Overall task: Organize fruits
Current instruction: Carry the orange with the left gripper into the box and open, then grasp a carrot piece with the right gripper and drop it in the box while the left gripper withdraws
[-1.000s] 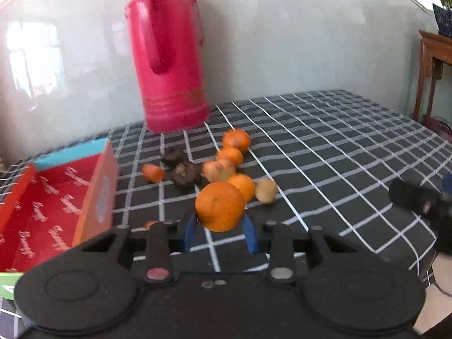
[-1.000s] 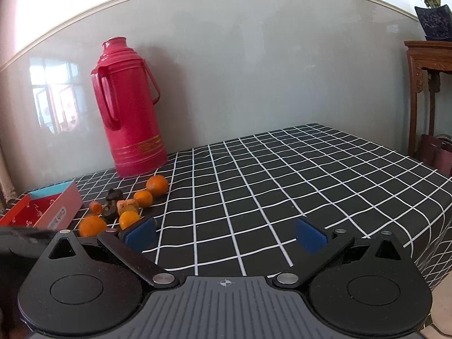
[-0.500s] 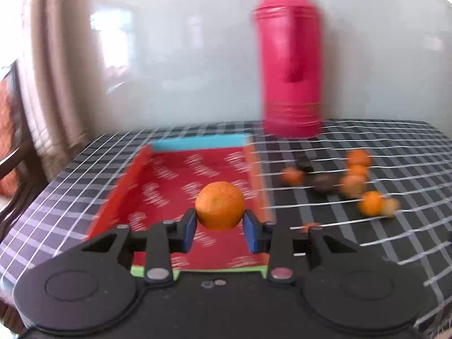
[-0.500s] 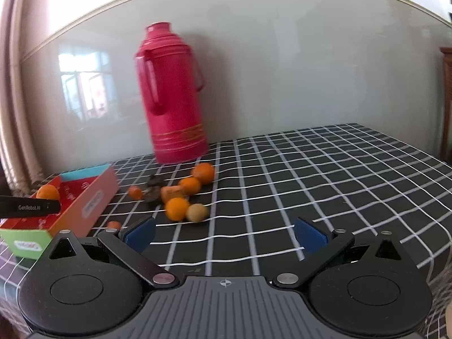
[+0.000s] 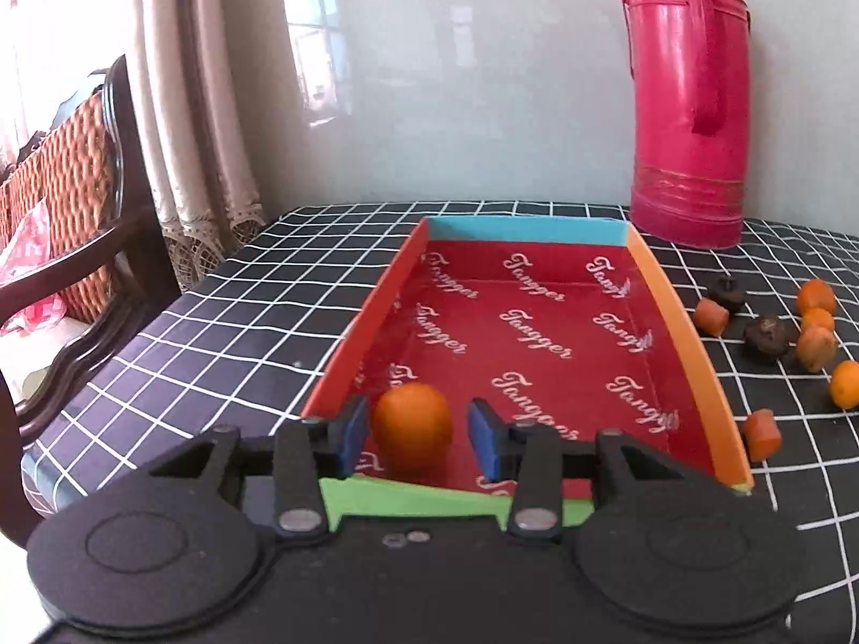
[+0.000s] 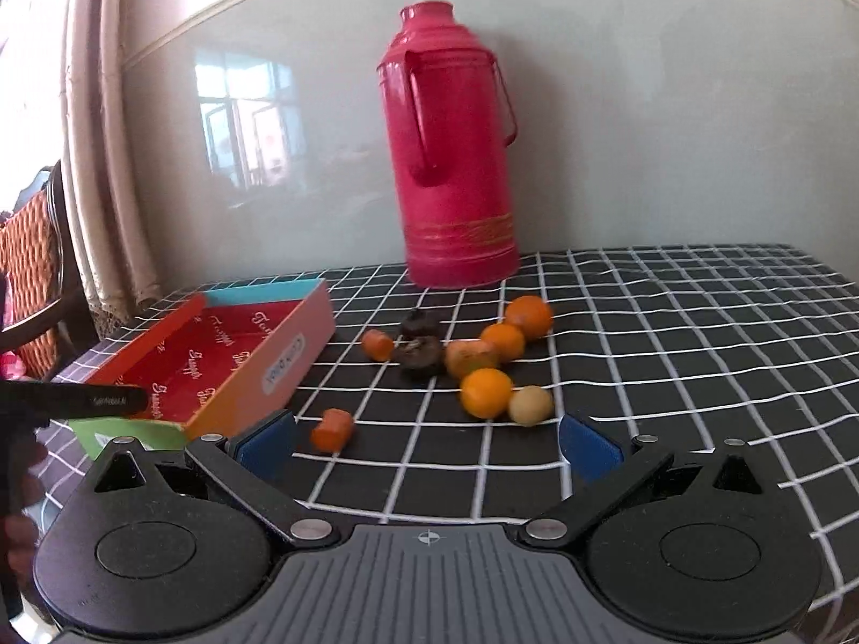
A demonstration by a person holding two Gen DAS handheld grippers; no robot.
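Observation:
A red cardboard box (image 5: 671, 311) with coloured walls lies on the checked table; it also shows in the right wrist view (image 6: 279, 370). My left gripper (image 5: 417, 437) is over the box's near end with its blue pads apart. An orange (image 5: 412, 423) sits between them on the box floor, with gaps on both sides. My right gripper (image 6: 427, 443) is open and empty above the table. Ahead of it lies a cluster of fruit: oranges (image 6: 486, 393), a pale round fruit (image 6: 530, 405), dark fruits (image 6: 419, 357) and orange chunks (image 6: 333, 429).
A tall red thermos (image 6: 451, 161) stands at the back against the grey wall; it also shows in the left wrist view (image 5: 690, 107). A wooden chair (image 5: 70, 204) and curtains stand past the table's left edge. The left gripper's body (image 6: 80, 402) reaches over the box.
My left gripper carried the orange from the fruit pile to the box, lowered it and opened; the orange now lies loose in the box. My right gripper swung left toward the fruit, staying open.

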